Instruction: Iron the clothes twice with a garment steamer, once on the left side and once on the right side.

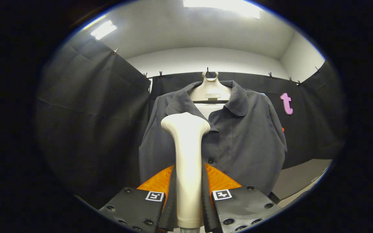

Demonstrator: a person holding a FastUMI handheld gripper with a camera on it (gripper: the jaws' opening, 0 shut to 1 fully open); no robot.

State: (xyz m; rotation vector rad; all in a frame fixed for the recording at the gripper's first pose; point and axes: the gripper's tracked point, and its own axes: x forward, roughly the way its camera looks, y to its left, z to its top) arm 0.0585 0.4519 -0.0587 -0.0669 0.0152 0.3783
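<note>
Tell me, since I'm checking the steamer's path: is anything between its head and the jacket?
Nothing visible. The gripper is shut on the steamer, whose head rises just ahead of the fingers, in front of the hanging jacket.

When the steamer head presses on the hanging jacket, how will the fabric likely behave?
The jacket hangs loose from a hanger, so it probably gives and swings back. Its soft folds suggest floppy cloth. The steamer, clamped between the gripper fingers, looks rigid and smooth, so it might slip.
</note>
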